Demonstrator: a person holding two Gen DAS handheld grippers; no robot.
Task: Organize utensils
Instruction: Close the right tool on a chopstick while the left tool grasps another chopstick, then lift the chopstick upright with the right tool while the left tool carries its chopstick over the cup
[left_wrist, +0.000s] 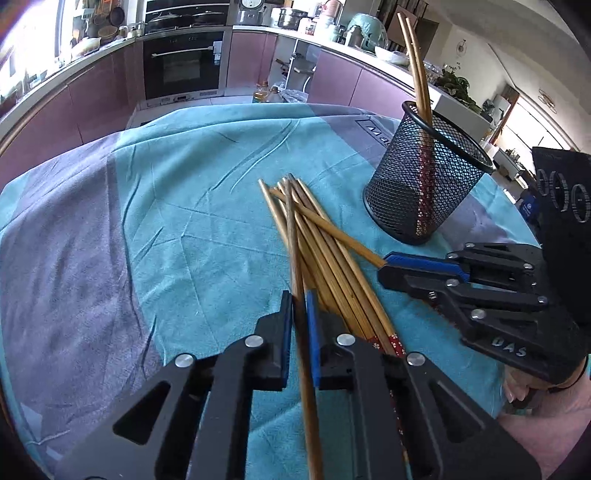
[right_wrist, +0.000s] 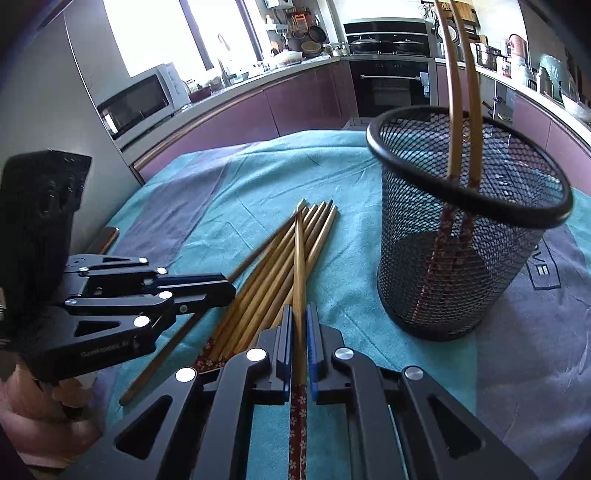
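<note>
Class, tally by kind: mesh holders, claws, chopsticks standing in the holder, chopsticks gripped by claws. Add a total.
Mesh holder: 1
Claws (left claw, right claw): 2
Chopsticks standing in holder: 2
Gripped chopsticks: 2
Total: 7

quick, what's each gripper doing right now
left gripper: shut on a chopstick
right gripper: shut on another chopstick

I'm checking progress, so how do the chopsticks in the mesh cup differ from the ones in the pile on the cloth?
The two chopsticks in the cup stand nearly upright, patterned ends down inside the mesh cup; the pile lies flat on the teal cloth. The pile holds more, fanned and crossing. Both are the same bamboo with red flowered handles.
</note>
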